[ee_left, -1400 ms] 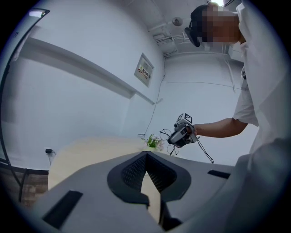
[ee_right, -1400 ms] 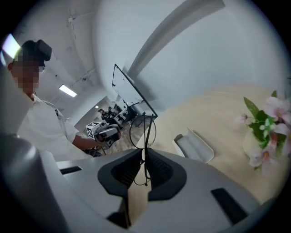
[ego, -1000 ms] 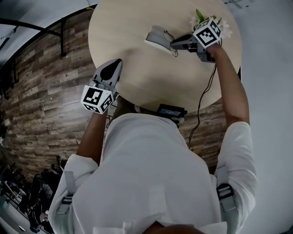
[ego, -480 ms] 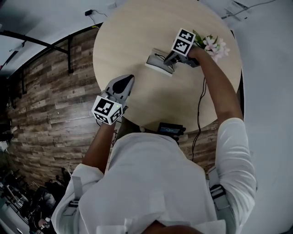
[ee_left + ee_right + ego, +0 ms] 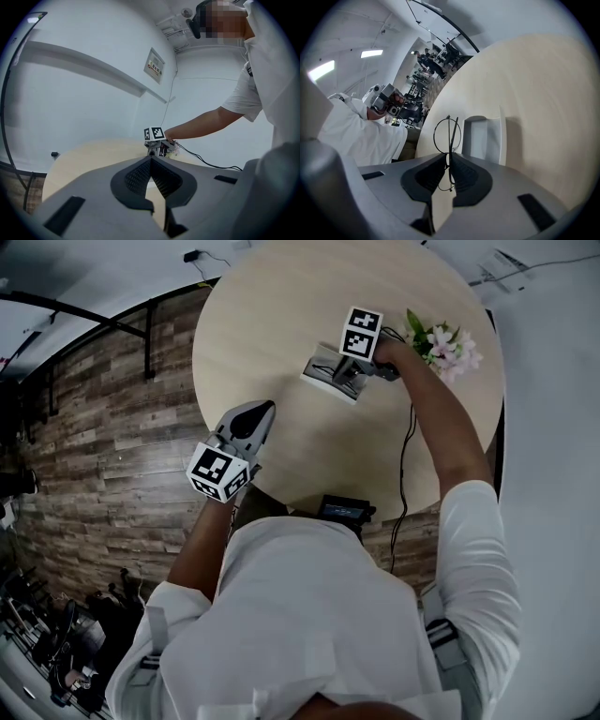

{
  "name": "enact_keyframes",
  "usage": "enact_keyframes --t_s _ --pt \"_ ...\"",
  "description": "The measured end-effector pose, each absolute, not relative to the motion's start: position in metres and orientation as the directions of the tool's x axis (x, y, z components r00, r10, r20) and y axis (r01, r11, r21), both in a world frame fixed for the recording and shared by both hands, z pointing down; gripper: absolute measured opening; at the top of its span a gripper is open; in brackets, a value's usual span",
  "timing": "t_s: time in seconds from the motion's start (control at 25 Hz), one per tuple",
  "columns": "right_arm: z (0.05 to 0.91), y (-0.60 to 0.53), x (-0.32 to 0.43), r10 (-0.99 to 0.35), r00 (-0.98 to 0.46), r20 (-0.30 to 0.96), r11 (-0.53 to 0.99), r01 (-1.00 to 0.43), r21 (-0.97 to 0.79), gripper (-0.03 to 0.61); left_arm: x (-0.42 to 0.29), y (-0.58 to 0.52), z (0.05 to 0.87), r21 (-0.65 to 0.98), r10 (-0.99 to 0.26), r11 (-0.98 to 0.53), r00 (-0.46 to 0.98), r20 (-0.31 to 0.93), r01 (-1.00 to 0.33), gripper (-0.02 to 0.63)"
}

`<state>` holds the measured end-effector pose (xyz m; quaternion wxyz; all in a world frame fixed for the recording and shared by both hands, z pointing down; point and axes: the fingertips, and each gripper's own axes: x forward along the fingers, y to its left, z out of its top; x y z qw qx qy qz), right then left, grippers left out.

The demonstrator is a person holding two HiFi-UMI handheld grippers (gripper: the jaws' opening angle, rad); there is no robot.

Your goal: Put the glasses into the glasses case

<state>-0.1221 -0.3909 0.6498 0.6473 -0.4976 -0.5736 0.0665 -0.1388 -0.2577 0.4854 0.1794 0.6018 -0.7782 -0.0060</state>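
My right gripper [image 5: 448,158] is shut on thin black wire-rimmed glasses [image 5: 446,133], whose round lens sticks out past the jaw tips. Right beyond them the grey glasses case [image 5: 482,137] lies open on the round wooden table [image 5: 543,93]. From the head view the right gripper [image 5: 349,377] hangs directly over the case [image 5: 323,369], hiding the glasses. My left gripper [image 5: 253,414] hovers over the table's near left edge, shut with nothing between its jaws; in its own view the left gripper [image 5: 150,161] points toward the case [image 5: 154,148] in the distance.
A bunch of pink and white flowers [image 5: 442,341] lies to the right of the case. A black cable [image 5: 405,451] runs from the right gripper over the table edge. A small dark device [image 5: 345,510] sits below the near edge. Wood plank floor [image 5: 103,427] surrounds the table.
My right gripper has swung left from beside the flowers and now sits over the open case with the glasses. The left gripper has barely shifted; the head camera has moved.
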Motion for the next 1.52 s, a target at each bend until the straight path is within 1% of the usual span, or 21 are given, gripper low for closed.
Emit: enact_keyframes --t_s 0.52,0.84,1.04,1.16,1.32,1.52 --pt "0.672 -0.387 -0.116 0.603 0.373 0.705 0.537 0.465 -0.704 0.052 -0.138 -0.252 0.494 0.255 -0.936 0.283 -0.208 0.283 -0.925 0.012" --pt "0.680 -0.388 -0.116 0.604 0.350 0.717 0.539 0.484 -0.690 0.064 -0.138 -0.250 0.502 0.274 -0.935 0.288 -0.207 0.287 -0.918 0.012" --pt "0.679 -0.388 -0.116 0.617 0.337 0.711 0.531 0.489 -0.692 0.060 -0.136 -0.251 0.503 0.280 -0.936 0.284 -0.202 0.287 -0.917 0.012" --pt "0.676 -0.393 -0.121 0.607 0.292 0.739 0.553 0.513 -0.657 0.058 -0.134 -0.252 0.504 0.282 -0.938 0.280 -0.198 0.285 -0.918 0.012" --pt "0.676 -0.402 -0.133 0.560 0.187 0.807 0.625 0.544 -0.560 0.058 -0.133 -0.250 0.505 0.292 -0.938 0.280 -0.197 0.284 -0.914 0.012" --pt "0.679 -0.400 -0.144 0.426 0.036 0.904 0.717 0.596 -0.361 0.057 -0.130 -0.250 0.504 0.297 -0.941 0.277 -0.196 0.276 -0.914 0.012"
